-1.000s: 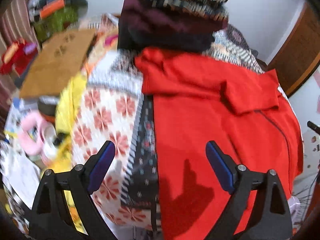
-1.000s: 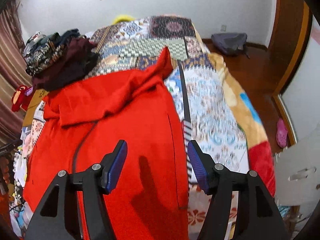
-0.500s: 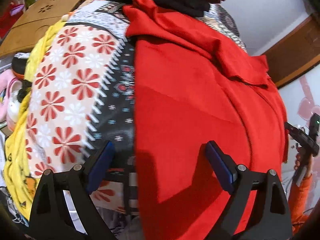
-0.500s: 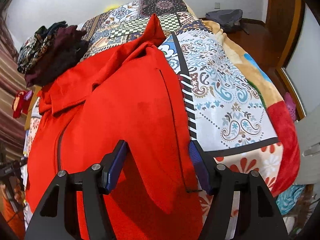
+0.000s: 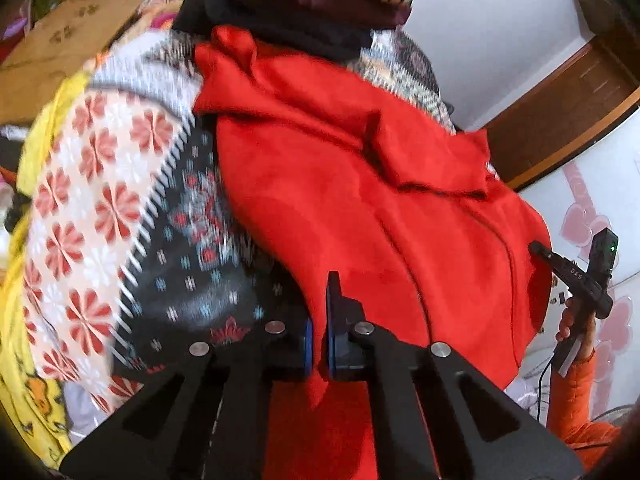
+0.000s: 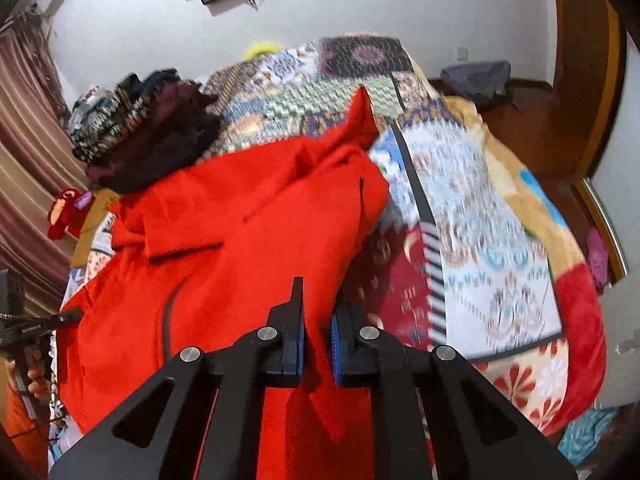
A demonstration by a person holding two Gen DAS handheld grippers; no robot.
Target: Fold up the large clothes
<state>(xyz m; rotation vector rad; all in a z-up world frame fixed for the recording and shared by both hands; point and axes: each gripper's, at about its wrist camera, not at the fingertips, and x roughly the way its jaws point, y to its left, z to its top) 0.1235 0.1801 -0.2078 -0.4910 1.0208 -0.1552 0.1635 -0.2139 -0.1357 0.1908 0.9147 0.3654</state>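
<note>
We have two fisheye views, each looking forward along its own gripper's fingers from just behind them. Our left wrist camera sits low and close over the near hem of the red garment (image 5: 360,208), facing toward the clothes pile (image 5: 312,4) at 12 o'clock, with the patterned blanket (image 5: 100,200) at 9 o'clock. Our right wrist camera is equally near the red garment (image 6: 224,248), with the clothes pile (image 6: 136,132) at 10 o'clock and the patterned blanket (image 6: 480,240) at 3 o'clock. Both views share garment, pile and blanket.

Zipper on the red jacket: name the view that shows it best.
Left wrist view: the zipper runs long down the red jacket. Right wrist view shows only a short curved stretch near the left edge.
</note>
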